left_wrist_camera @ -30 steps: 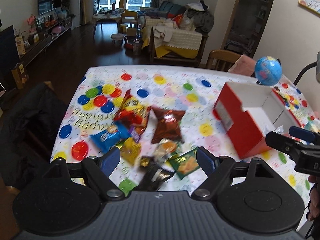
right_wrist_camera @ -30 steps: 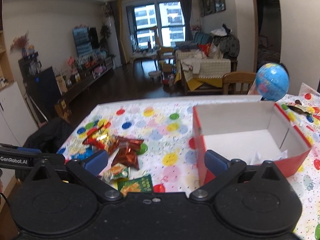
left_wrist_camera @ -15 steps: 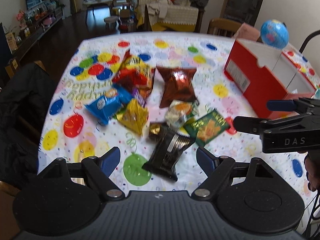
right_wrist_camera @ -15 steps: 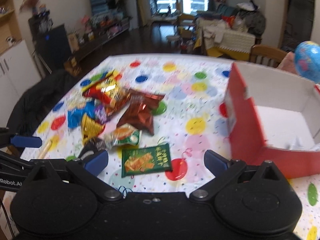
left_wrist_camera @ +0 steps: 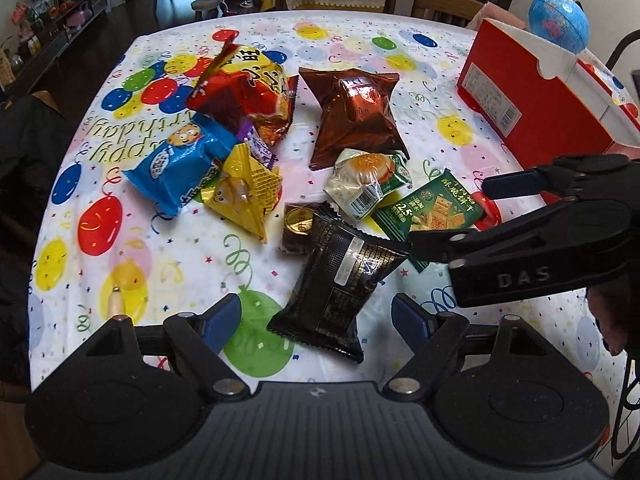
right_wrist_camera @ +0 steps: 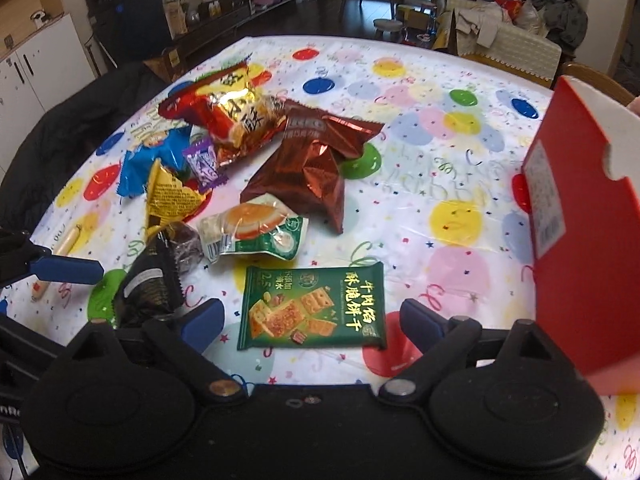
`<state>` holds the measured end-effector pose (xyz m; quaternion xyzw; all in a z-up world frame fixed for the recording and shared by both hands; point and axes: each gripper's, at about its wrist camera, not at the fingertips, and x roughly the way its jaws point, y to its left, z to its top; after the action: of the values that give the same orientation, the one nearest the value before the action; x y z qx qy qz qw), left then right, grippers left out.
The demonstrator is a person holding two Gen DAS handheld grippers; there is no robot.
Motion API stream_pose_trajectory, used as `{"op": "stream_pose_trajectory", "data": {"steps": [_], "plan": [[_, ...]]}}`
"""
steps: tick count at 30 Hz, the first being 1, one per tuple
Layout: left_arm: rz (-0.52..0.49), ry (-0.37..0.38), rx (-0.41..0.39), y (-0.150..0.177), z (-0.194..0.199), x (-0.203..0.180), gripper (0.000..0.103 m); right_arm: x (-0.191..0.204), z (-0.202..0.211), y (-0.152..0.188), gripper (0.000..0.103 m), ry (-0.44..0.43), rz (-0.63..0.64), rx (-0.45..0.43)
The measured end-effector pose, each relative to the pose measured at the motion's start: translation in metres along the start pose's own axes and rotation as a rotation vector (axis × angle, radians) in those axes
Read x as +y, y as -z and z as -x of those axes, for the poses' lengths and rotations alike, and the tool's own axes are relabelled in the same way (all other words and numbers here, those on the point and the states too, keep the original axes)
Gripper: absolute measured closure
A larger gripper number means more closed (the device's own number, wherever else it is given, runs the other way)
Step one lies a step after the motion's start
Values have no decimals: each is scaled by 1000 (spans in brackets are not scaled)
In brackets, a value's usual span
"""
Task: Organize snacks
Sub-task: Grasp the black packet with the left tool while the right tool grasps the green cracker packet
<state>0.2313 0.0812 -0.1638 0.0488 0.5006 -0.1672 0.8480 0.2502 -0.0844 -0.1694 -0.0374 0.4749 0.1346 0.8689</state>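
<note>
Several snack packets lie in a heap on the balloon-print tablecloth. My left gripper is open just above a black packet. My right gripper is open over a green cracker packet, which also shows in the left wrist view. Beyond lie a brown foil bag, a red and yellow bag, a blue packet, a yellow packet and a white and green packet. The open red box stands at the right.
A blue globe stands behind the box. A small brown packet lies beside the black one. A small wooden stick lies near the table's left front edge. A dark jacket hangs at the left side. Wooden chairs stand behind the table.
Both grippers have moved down and forward toward the snack heap. The black packet now lies between the left fingers and the green packet between the right fingers. Both stay open.
</note>
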Motion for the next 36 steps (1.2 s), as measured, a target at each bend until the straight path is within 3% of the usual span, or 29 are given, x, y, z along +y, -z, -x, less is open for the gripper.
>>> {"op": "stream_pose_trajectory", "data": {"steps": [3,8,18,27,36], "plan": [[-1,7,13,-2,-5,1,32,1,-7,0,11,12,14,15],[-2,19,17,-6,-10,2,38,0,-11,-1,13,19,12,22],[-14,39,24,-10,-11,-3,64,2,-10,-2,22,27,6,16],[-11,29,24,-7,-2,-8,70,-4,2,6,26,35,-47,7],[6,22,-8,-11,28,-21,70,-13,51,10,26,31,-98,-74]]}}
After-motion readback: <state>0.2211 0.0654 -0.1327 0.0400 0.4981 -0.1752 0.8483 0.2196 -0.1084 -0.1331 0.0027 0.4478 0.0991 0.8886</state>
